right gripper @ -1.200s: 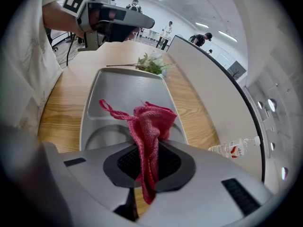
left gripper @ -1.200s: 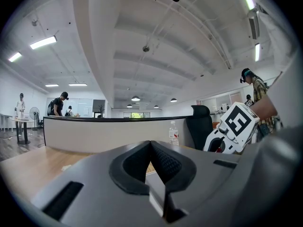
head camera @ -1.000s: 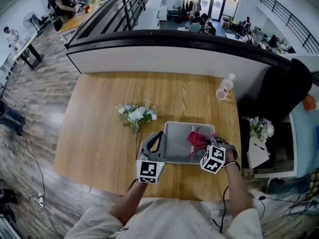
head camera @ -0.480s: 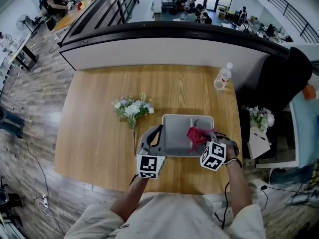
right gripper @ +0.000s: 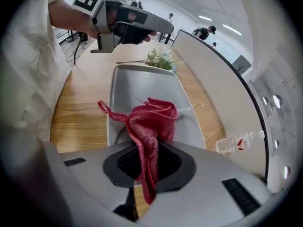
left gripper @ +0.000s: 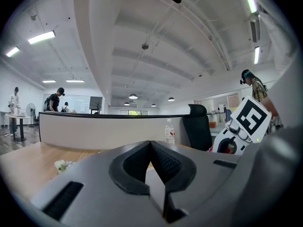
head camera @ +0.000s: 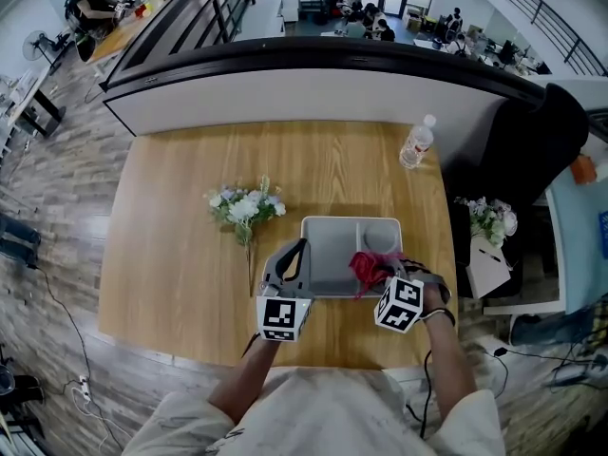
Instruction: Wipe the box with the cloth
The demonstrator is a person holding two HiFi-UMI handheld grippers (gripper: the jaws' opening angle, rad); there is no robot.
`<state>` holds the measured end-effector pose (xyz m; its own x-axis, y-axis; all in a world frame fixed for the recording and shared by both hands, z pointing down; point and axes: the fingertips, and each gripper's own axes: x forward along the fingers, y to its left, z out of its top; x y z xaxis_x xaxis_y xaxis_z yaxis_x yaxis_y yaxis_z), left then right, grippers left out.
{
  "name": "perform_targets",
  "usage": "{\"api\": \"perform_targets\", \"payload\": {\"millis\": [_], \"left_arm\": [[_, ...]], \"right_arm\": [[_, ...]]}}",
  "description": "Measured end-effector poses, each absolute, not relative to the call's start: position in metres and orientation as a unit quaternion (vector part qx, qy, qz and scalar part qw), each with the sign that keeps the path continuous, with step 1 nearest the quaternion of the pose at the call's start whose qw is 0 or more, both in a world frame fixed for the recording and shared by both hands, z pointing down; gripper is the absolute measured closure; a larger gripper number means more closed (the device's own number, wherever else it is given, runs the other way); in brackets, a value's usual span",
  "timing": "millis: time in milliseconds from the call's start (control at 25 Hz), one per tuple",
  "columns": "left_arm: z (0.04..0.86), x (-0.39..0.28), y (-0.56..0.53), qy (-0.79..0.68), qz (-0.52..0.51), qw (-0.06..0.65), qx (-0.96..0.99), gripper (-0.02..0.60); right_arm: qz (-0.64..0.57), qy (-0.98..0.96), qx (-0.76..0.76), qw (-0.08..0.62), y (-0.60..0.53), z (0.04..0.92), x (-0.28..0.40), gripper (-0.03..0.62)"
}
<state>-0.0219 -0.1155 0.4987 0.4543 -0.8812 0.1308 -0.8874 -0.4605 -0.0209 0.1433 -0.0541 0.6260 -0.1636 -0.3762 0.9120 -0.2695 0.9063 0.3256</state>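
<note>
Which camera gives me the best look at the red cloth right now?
The right gripper view: the cloth sits centre frame, pinched in the right tool over the grey box. The head view shows it only as a small red bunch. The left gripper view does not clearly show it.

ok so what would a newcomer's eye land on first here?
The red cloth, bunched and clamped in the right gripper over the grey box near the front edge of the table. Next, the left gripper, which seems to pinch the box's left rim, with white flowers lying to its left.
</note>
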Motion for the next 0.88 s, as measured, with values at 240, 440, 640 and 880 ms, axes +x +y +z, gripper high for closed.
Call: {"api": "perform_targets", "payload": {"millis": [240, 440, 640, 880], "left_arm": [[0.499, -0.02, -0.113, -0.517, 0.06, 0.028, 0.854, 0.568], [0.5, -0.018, -0.113, -0.515, 0.059, 0.03, 0.855, 0.568], [0.501, -0.016, -0.112, -0.513, 0.059, 0.032, 0.856, 0.568], [0.502, -0.019, -0.112, -0.514, 0.059, 0.031, 0.855, 0.568]], "right_arm": [[-0.027, -0.76, 0.204, 0.616, -0.045, 0.625, 0.144, 0.531], [-0.012, -0.762, 0.197, 0.617, -0.039, 0.625, 0.144, 0.531], [0.005, -0.762, 0.188, 0.62, -0.032, 0.625, 0.145, 0.53], [0.013, -0.766, 0.177, 0.618, -0.026, 0.624, 0.144, 0.53]]}}
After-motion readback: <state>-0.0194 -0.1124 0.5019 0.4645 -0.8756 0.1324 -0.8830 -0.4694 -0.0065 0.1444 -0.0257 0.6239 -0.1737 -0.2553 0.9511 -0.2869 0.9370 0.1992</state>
